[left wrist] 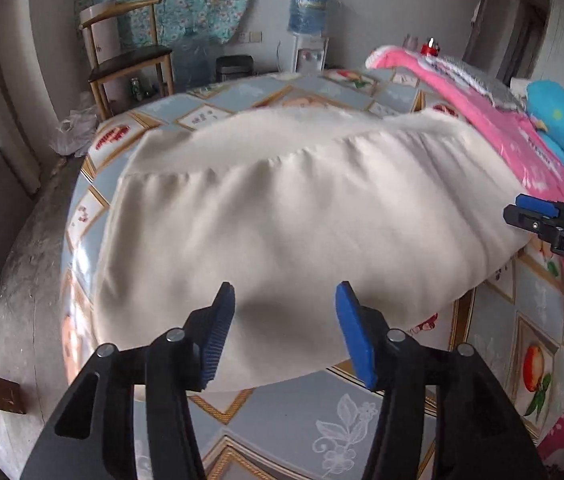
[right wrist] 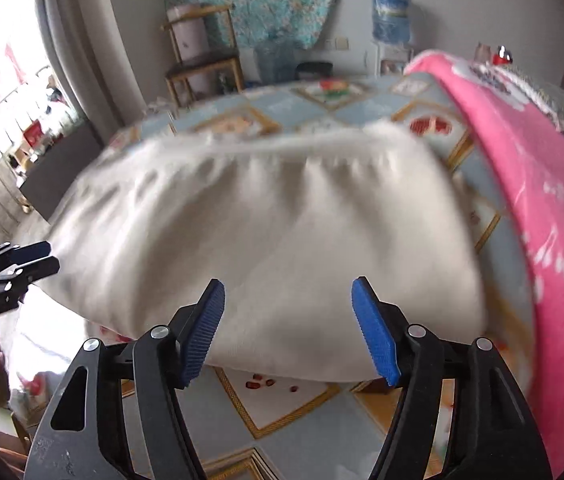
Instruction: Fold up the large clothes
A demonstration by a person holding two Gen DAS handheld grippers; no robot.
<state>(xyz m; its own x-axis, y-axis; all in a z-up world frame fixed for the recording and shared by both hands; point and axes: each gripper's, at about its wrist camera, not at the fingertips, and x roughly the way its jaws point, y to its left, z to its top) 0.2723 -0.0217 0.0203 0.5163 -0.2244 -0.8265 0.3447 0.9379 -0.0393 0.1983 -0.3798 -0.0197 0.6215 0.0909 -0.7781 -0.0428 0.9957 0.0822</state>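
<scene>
Here, cream folded cotton garment (left wrist: pixel 282 208) lies on the patterned bedsheet (left wrist: pixel 282 420); left gripper (left wrist: pixel 284 332) and right gripper (right wrist: pixel 288 328) gape, holding nothing.

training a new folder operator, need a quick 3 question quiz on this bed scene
1. True or false: the left gripper is clamped on the cream garment.
2. What lies along the garment's right side? A) a pink blanket B) a black coat C) a stack of plates
3. What does the garment lie on?

Key
1. False: its blue fingers stand apart with nothing pinched; the right gripper is open too.
2. A
3. The patterned bed sheet.
</scene>
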